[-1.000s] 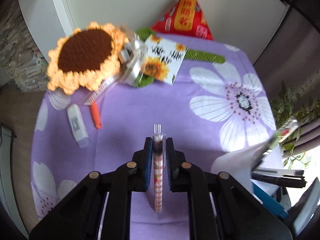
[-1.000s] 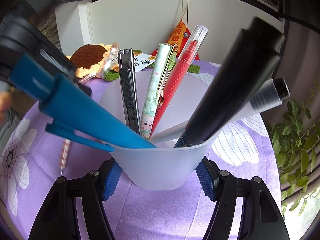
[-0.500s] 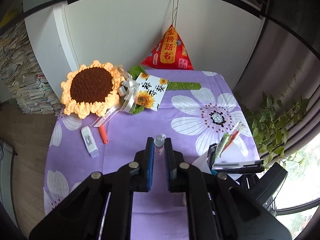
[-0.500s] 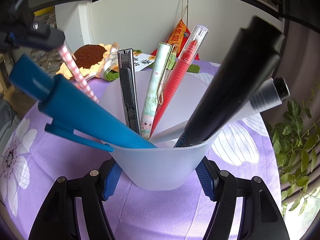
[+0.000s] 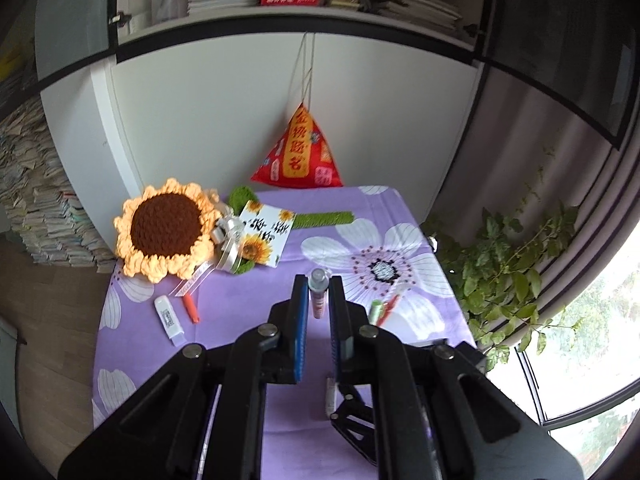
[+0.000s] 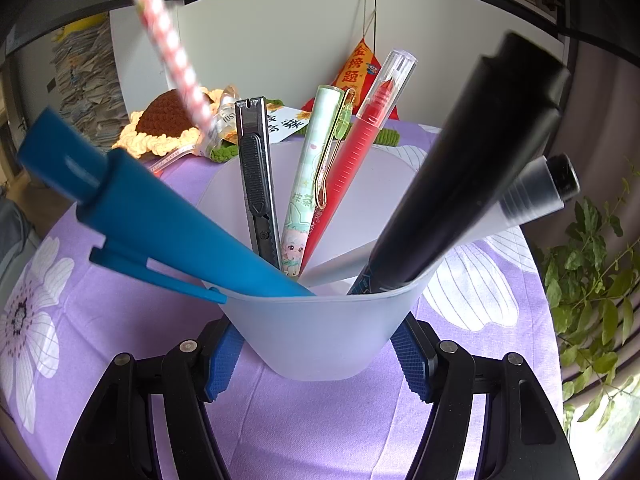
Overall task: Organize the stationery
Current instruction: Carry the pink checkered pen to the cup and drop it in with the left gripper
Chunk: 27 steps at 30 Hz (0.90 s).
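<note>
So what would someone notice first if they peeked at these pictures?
Probably the white cup stuffed with pens, right up close, squeezed by the right gripper. A fat blue pen and a black marker stick out of it. Farther back on the purple flowery cloth sits a big crocheted sunflower, and the left gripper pinches a pink checked pen.

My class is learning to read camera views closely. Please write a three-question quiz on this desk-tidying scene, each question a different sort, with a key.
1. True or false: the left hand-held gripper is shut on a checked pen.
2. What does the right hand-held gripper hold? A) a notebook B) a white cup of pens C) nothing
3. Fill in: on the purple cloth, beside the white eraser, lies a small ___ cap.

Key: 1 true; 2 B; 3 orange
</note>
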Each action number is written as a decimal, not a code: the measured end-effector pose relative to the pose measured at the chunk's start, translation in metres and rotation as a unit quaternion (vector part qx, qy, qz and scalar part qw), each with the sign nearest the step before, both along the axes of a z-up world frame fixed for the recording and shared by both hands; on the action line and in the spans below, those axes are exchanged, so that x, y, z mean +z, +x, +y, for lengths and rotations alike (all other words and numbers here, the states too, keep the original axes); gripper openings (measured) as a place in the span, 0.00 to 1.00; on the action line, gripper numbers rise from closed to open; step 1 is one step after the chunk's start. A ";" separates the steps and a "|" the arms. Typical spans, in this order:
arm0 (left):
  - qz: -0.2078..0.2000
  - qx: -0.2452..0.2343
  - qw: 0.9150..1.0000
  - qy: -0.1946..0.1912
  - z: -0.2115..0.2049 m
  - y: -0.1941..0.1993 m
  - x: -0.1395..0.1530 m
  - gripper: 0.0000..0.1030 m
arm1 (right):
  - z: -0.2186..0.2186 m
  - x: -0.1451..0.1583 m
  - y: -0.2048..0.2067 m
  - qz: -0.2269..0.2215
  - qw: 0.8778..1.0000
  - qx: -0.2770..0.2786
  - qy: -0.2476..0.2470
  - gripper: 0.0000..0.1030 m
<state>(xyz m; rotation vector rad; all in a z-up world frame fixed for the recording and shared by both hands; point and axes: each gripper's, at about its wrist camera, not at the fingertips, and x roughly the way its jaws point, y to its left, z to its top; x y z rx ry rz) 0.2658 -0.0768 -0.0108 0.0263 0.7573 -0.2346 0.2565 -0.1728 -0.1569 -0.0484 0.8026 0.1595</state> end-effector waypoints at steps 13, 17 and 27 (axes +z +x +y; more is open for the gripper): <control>-0.030 -0.046 0.998 -0.006 -0.017 -0.026 0.028 0.08 | 0.000 0.000 0.000 0.001 1.000 0.000 -0.001 0.68; 0.000 -0.065 0.998 -0.003 -0.028 -0.021 0.014 0.08 | 0.000 -0.001 0.000 0.002 1.000 0.000 0.000 0.68; 0.052 -0.082 0.995 0.017 -0.044 -0.009 -0.016 0.08 | 0.000 -0.001 0.000 0.002 1.000 0.000 0.000 0.68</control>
